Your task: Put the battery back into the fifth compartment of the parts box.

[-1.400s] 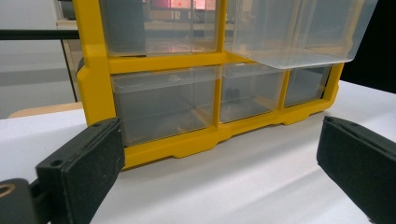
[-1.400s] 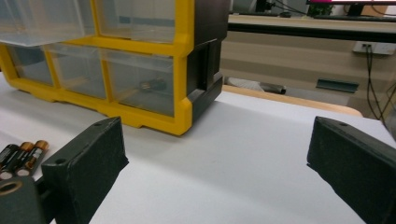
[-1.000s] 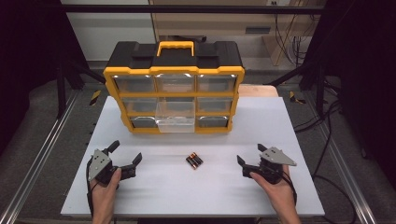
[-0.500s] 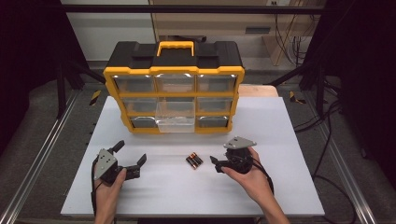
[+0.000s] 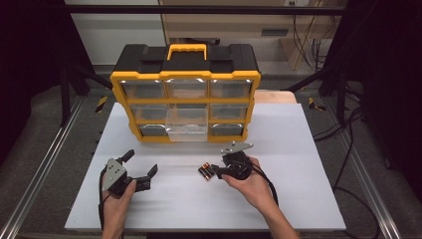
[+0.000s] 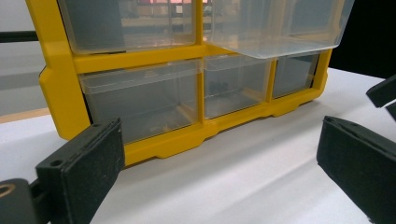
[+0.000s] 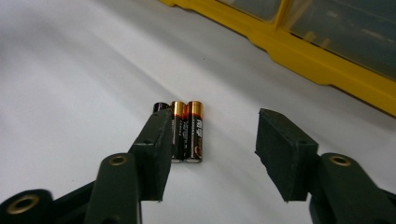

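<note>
A few AA batteries (image 5: 205, 172) lie side by side on the white table (image 5: 298, 149), black with copper ends. My right gripper (image 5: 215, 171) is open just to their right, low over the table. In the right gripper view the batteries (image 7: 189, 130) lie just ahead of the right gripper (image 7: 212, 149), partly behind its left-hand jaw. My left gripper (image 5: 140, 163) is open at the front left, with nothing between its jaws. In the left gripper view the left gripper (image 6: 219, 154) faces the yellow organizer (image 6: 154, 60).
The yellow and black drawer organizer (image 5: 185, 77) stands at the back of the table, with clear drawers. Its middle drawer (image 5: 187, 125) is pulled out over the table; the same drawer (image 6: 280, 28) shows from below. Dark floor and cables surround the table.
My right gripper has moved left from the front right until its open jaws reach the batteries. The left gripper has shifted a little to the right and stays open.
</note>
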`<action>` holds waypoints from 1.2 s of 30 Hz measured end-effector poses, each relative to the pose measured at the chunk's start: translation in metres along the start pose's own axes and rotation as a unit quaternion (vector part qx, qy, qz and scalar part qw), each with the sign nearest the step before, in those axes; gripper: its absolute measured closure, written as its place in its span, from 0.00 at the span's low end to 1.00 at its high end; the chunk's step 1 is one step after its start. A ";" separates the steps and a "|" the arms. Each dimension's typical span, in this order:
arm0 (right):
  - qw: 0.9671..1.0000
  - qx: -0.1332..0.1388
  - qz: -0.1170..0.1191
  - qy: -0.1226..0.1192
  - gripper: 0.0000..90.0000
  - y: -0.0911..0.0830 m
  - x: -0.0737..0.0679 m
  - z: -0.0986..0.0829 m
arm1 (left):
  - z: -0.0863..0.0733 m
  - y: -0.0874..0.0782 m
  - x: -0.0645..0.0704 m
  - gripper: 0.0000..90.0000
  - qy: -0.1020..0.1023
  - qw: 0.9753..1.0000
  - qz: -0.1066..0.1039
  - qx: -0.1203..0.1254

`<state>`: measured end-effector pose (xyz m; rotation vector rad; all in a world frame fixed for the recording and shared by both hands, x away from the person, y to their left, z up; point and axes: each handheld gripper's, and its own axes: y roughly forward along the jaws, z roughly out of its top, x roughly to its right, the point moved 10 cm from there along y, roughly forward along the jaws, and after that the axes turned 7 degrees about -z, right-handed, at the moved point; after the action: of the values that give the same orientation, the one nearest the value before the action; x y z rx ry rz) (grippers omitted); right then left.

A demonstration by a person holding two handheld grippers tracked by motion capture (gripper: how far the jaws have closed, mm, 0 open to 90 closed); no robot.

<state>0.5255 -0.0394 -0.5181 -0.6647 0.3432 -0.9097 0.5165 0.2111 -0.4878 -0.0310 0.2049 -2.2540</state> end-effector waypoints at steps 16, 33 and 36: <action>0.999 -0.029 0.018 0.011 0.78 0.028 -0.009 -0.007 | -0.001 0.003 0.002 0.01 0.007 1.000 -0.002 -0.005; 0.999 -0.043 -0.005 0.005 0.85 0.046 -0.011 -0.020 | -0.003 0.005 0.003 0.01 0.009 1.000 -0.003 -0.011; 0.999 -0.030 -0.005 0.008 0.85 0.045 -0.011 -0.021 | -0.004 0.005 0.002 0.02 0.008 1.000 -0.004 -0.013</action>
<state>0.5358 -0.0185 -0.5635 -0.7156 0.3838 -0.9166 0.5186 0.2065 -0.4924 -0.0271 0.2445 -2.2607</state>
